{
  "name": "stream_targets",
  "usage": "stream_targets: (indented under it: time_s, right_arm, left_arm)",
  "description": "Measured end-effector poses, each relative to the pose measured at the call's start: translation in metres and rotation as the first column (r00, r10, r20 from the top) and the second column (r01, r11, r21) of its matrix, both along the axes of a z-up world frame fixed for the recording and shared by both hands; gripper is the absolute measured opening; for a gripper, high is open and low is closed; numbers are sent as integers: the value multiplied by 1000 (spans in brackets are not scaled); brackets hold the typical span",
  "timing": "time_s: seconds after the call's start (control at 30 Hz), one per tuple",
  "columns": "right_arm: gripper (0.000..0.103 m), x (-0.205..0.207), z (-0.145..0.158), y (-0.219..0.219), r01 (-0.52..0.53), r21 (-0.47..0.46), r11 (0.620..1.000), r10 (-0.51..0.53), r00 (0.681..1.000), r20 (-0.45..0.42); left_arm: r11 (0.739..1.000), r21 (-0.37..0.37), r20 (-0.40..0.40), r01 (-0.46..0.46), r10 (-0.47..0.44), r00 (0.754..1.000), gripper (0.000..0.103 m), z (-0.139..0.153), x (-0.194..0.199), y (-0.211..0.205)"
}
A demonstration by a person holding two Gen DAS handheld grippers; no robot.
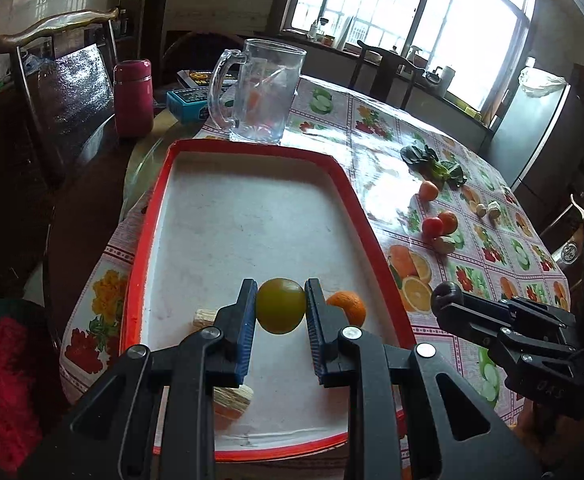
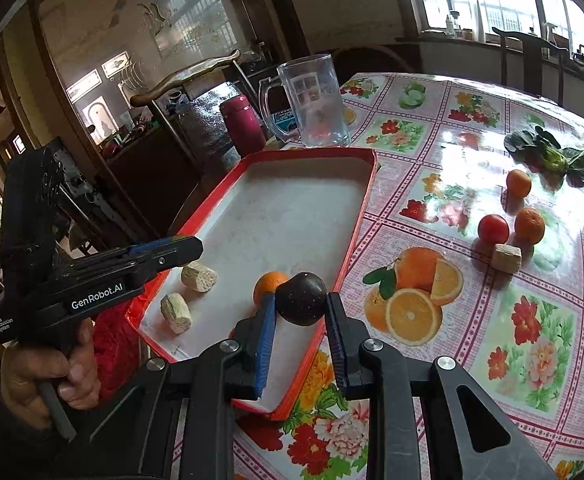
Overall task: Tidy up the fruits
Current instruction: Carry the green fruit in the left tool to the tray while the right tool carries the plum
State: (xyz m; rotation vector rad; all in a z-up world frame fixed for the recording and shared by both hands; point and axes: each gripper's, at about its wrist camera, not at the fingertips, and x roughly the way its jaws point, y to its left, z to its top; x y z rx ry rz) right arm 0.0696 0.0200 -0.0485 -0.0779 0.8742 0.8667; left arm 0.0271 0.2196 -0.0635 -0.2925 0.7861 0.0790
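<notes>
Red-rimmed tray [image 1: 348, 184] takes up the left part of the flowered tablecloth [image 2: 444, 360], w/ the sort roughly half done. Left gripper [image 1: 281, 312] is clamped on a green round fruit [image 1: 281, 306] above the tray's near end; right gripper [image 2: 301, 312] pinches a dark purple-brown fruit [image 2: 302, 298] over the tray's near right rim, approx. Both sets of fingers are closed down to fruit width, neither fruit yet set down. Already in the tray: one orange [image 1: 348, 307] at about 3 o'clock of the green fruit, plus two pale corn-cob-like chunks [image 2: 199, 276] [image 2: 176, 313] toward the near-left corner. Still out on the cloth, well apart from the tray at its 3 o'clock: two more oranges [image 2: 518, 183] [image 2: 529, 225], a red tomato-like fruit [image 2: 493, 229], another pale chunk [image 2: 506, 257] and leafy greens [image 2: 552, 156]. Glass mug [image 1: 258, 92] stands just beyond the tray's far edge at 12 o'clock. Judged left to do: release both held fruits, then fetch the loose pieces.
</notes>
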Motion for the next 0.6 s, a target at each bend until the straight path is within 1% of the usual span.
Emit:
stream_targets:
  time_s: [0.17, 0.43, 0.6]
  right_arm:
    - [25, 13, -4, 20, -20, -6, 1000, 20, 1000, -17]
    - [25, 36, -17, 56, -52, -36, 998, 51, 998, -37]
    - [25, 45, -28, 74, -75, -66, 995, 72, 996, -56]
  left_arm:
    - [1000, 5, -12, -24, 24, 1000, 21, -3, 8, 13]
    - [998, 17, -59, -65, 66, 996, 21, -13, 27, 36]
    - [997, 19, -103, -69, 71, 992, 21, -24, 38, 43]
